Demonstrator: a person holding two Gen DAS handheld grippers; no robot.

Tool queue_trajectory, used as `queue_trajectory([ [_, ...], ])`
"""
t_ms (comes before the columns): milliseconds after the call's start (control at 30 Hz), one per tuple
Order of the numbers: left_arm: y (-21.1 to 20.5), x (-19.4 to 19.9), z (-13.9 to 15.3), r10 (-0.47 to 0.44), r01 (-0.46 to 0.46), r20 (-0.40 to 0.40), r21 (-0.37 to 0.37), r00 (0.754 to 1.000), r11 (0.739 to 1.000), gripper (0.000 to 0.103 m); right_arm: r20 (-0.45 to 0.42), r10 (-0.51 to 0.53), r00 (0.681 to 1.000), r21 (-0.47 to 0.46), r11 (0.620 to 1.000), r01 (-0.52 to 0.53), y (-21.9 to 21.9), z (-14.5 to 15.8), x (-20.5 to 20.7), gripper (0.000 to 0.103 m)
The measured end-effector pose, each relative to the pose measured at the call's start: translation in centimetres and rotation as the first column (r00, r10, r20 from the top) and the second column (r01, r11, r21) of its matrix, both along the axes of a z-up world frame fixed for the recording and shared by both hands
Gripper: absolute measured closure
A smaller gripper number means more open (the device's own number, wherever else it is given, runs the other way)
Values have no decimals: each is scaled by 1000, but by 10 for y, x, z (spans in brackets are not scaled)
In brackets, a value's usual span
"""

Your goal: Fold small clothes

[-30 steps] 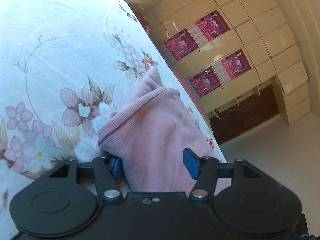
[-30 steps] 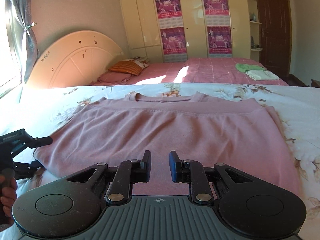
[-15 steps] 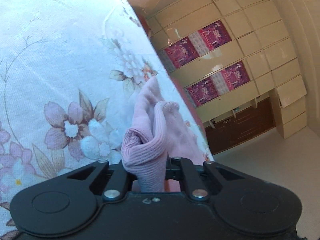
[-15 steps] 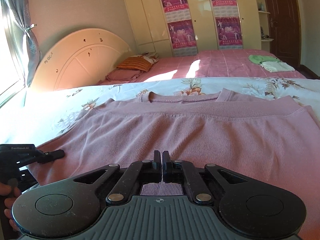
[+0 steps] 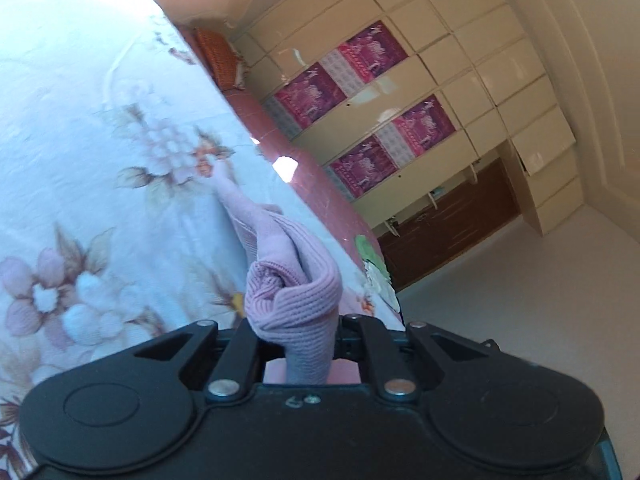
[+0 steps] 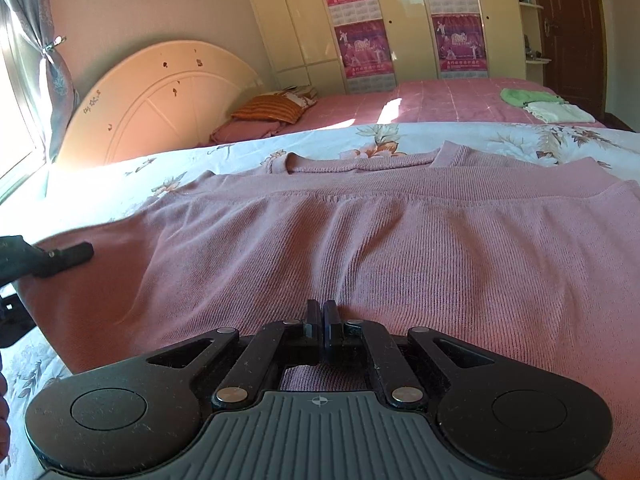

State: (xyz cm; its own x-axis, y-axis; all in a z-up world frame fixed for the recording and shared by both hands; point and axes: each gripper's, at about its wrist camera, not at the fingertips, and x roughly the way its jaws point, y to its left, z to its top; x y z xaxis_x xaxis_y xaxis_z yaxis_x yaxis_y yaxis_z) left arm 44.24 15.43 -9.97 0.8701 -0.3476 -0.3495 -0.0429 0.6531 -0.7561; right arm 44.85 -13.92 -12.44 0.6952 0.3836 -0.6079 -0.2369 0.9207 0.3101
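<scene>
A pink knit sweater (image 6: 360, 240) lies spread on the floral bedspread (image 6: 520, 136), its neckline at the far side. My right gripper (image 6: 322, 318) is shut at the sweater's near edge, and creases in the knit run toward its closed fingertips. My left gripper (image 5: 298, 330) is shut on a bunched end of the sweater (image 5: 296, 280), which it holds raised off the bedspread (image 5: 80, 160). In the right wrist view the left gripper (image 6: 74, 254) shows at the sweater's left side, where the cloth is lifted.
Beyond the floral bedspread lies a second bed with a pink cover (image 6: 440, 100), carrying folded green and white clothes (image 6: 536, 104) and pillows (image 6: 268, 110). A cream headboard (image 6: 160, 100) stands at the back left. Wardrobes with posters (image 6: 360, 40) line the far wall.
The left gripper closed on the sweater's end and lifted it, bunching the cloth. The right gripper shut at the near edge and sank closer to the sweater.
</scene>
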Motion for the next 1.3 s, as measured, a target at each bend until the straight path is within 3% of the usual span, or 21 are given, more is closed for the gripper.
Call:
queue_trajectory([
  [133,-43,13,38,-124,118,71,81,990,990,95,12,-91,996,96,991,90,-24,13,-9,101],
  [267,-107,29,58,-288,271,86,169,954,948,95,31,-270,962,204,944,258,-83,31,-38,101],
  [367,-165,42,55,-405,380,74,226,911,897,95,32,-386,922,238,899,369,-133,40,-62,101],
  [467,-223,54,35,-504,483,25,246,863,840,95,4,-462,887,258,857,445,-178,44,-81,101],
  [533,-262,60,12,-564,556,-40,246,825,794,95,-11,-489,872,272,838,473,-199,45,-91,101],
  [600,-299,65,-12,-619,633,-141,258,772,730,91,-38,-491,870,284,830,480,-216,46,-99,101],
  [633,-317,65,-23,-639,675,-218,259,737,690,87,-55,-487,872,294,826,480,-222,46,-102,101],
  [700,-328,50,-17,-655,672,-173,311,735,672,64,-68,-490,869,307,818,486,-232,48,-113,100],
  [733,-326,45,-10,-677,683,-141,305,722,664,41,-70,-483,873,322,818,478,-236,51,-117,100],
  [767,-320,41,-4,-675,673,-115,297,729,677,34,-70,-479,875,331,817,473,-239,53,-120,91],
  [800,-309,38,3,-660,653,-88,292,746,699,34,-66,-478,876,333,817,471,-241,56,-122,77],
  [833,-295,35,9,-642,629,-61,292,764,721,34,-44,-473,880,344,820,457,-240,59,-124,44],
  [867,-282,35,14,-615,598,-45,298,787,744,34,-27,-457,889,357,826,436,-239,61,-125,40],
  [933,-254,38,21,-523,504,-36,335,851,796,35,-20,-408,913,365,847,387,-228,63,-112,40],
  [1033,-222,53,16,-410,413,-93,377,907,829,37,-19,-326,945,350,883,312,-210,61,-91,45],
  [1133,-199,70,5,-358,386,-145,349,922,854,37,-56,-263,963,296,917,268,-194,49,-66,50],
  [1300,-178,80,-13,-359,403,-196,292,913,867,36,-162,-189,969,205,954,220,-183,25,-32,55],
])
